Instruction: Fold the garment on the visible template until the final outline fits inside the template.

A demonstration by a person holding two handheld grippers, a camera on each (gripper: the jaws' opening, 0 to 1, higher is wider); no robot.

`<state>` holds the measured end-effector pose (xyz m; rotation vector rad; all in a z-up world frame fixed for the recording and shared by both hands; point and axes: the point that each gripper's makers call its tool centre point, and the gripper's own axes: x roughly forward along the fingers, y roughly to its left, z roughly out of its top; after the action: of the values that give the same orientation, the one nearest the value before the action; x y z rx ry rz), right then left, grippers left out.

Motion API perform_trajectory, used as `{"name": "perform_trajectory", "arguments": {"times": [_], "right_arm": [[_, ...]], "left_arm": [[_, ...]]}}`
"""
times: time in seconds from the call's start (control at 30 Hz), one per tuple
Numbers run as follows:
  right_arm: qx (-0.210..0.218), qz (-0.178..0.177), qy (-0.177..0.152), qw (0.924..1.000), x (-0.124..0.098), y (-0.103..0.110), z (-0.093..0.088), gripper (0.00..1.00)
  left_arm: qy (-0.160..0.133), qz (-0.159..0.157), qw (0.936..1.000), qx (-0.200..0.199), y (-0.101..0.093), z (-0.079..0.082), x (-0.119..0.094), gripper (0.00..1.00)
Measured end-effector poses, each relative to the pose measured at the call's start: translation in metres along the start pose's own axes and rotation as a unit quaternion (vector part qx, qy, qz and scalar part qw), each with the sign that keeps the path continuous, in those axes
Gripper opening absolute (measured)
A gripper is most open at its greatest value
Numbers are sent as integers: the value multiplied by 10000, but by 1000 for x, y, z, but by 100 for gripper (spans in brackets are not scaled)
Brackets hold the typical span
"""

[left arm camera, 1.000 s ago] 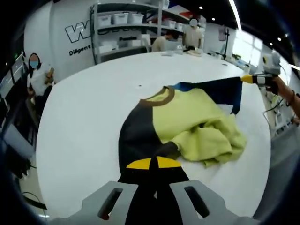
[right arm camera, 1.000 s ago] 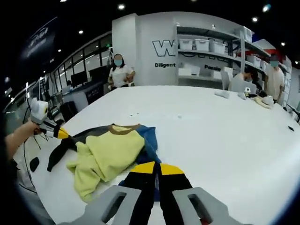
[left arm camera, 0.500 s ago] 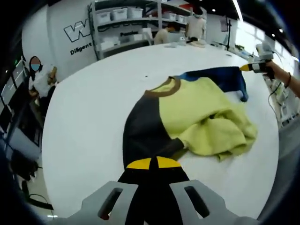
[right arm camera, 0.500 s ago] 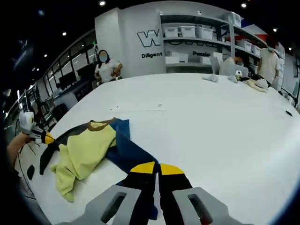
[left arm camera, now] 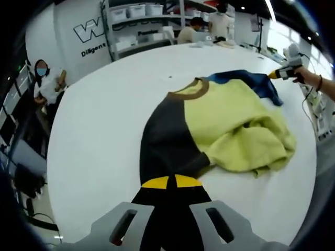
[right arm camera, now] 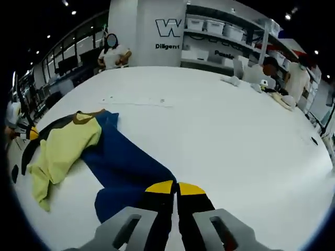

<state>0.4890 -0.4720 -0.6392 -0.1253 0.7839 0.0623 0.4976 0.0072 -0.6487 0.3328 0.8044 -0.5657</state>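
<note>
We hold a colour-block sweatshirt (left arm camera: 220, 125) spread across a large white table (left arm camera: 99, 130), pinching it from two sides. In the left gripper view, our left gripper (left arm camera: 171, 182) has its yellow-tipped jaws pressed together on the dark grey sleeve (left arm camera: 165, 141), which runs from the jaws up to the brown collar (left arm camera: 189, 93). The yellow-green body lies rumpled and bunched toward the right, and the blue sleeve (left arm camera: 251, 83) stretches away to the far edge, where the right gripper's yellow tip shows in a hand (left arm camera: 306, 76). In the right gripper view, our right gripper (right arm camera: 175, 188) is clamped on the blue sleeve (right arm camera: 123, 167), which lies flat on the table (right arm camera: 230, 130) and leads to the yellow-green body and brown collar (right arm camera: 86, 116) at the left. We cannot make out a template outline on the table. Shelving with white bins (right arm camera: 220, 26) and several people stand beyond the table.
</note>
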Motion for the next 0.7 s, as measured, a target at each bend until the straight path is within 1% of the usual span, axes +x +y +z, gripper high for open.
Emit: {"name": "perform_trajectory", "arguments": {"times": [0.03,0.07,0.17,0.27,0.43,0.5,0.57,0.6,0.63,0.67,0.7], "right_arm": [[-56,-31,32,10000,2,-2,-1,0],[-115,-82,132,9998,5,-4,-4,0],[-138,-136,208,9996,10,-8,-6,0],[-206,-177,356,9990,15,-9,-13,0],[-252,-245,380,9987,20,-10,-16,0],[-305,-308,409,9982,22,-11,-18,0],[-514,-386,450,9969,24,-13,-19,0],[-561,-428,478,9964,25,-12,-20,0],[-589,-435,421,9964,25,-11,-18,0],[-644,-454,404,9961,25,-11,-17,0],[-649,-476,408,9959,24,-11,-16,0]], "left_arm": [[11,6,10000,-4,0,0,1,0],[41,15,10000,-37,1,-2,1,0],[84,72,9998,-180,3,-4,3,0],[86,147,9997,-146,2,-5,6,0],[108,212,9995,-207,3,-8,8,1],[84,266,9989,-375,3,-10,8,2],[107,258,9990,-363,1,-12,8,2],[47,307,9991,-292,1,-11,7,2],[5,329,9992,-210,1,-10,5,3],[-2,379,9991,-199,1,-10,3,4],[-11,519,9986,-66,5,-9,-1,9]]}}
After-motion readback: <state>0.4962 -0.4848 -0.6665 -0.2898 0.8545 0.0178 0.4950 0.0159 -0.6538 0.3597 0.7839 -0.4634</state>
